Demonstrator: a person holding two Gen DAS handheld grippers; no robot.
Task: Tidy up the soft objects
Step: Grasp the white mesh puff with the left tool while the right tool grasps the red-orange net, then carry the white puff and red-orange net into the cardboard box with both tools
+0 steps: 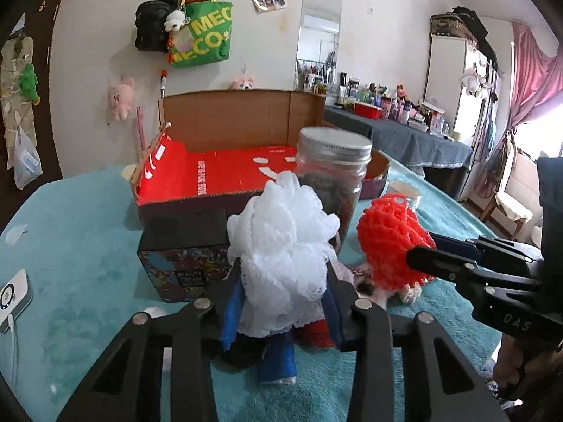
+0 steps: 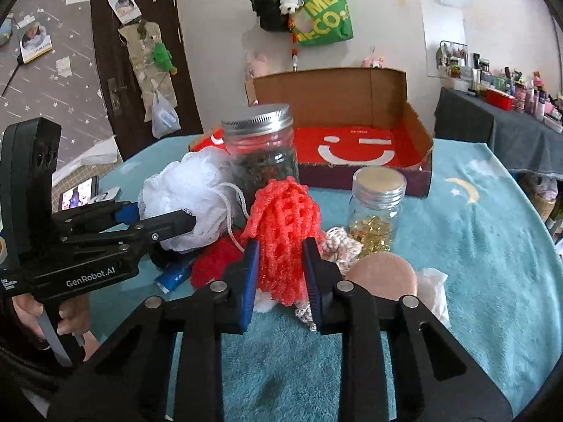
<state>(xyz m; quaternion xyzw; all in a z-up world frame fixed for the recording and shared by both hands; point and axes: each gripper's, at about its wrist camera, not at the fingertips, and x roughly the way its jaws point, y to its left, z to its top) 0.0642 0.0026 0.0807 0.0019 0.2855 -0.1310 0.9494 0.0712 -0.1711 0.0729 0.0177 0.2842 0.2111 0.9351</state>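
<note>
A white mesh bath pouf [image 1: 281,239] sits between the blue pads of my left gripper [image 1: 285,292], which is shut on it just above the teal cloth. The right wrist view shows the same pouf [image 2: 186,190] in the left gripper [image 2: 162,216] at the left. A red foam net [image 2: 281,225] is squeezed between the pads of my right gripper [image 2: 281,263]. In the left wrist view that net [image 1: 390,242] and the right gripper [image 1: 422,256] are at the right. An open cardboard box [image 1: 225,112] with a red floor stands behind both.
A tall lidded jar [image 2: 262,154] with dark contents stands right behind the pouf and net. A small jar of gold bits [image 2: 376,207], a pink round sponge [image 2: 383,274], a crochet piece [image 2: 341,246], a red fuzzy item [image 2: 211,260] and a blue tube [image 2: 174,276] lie close. A dark box [image 1: 183,256] sits left.
</note>
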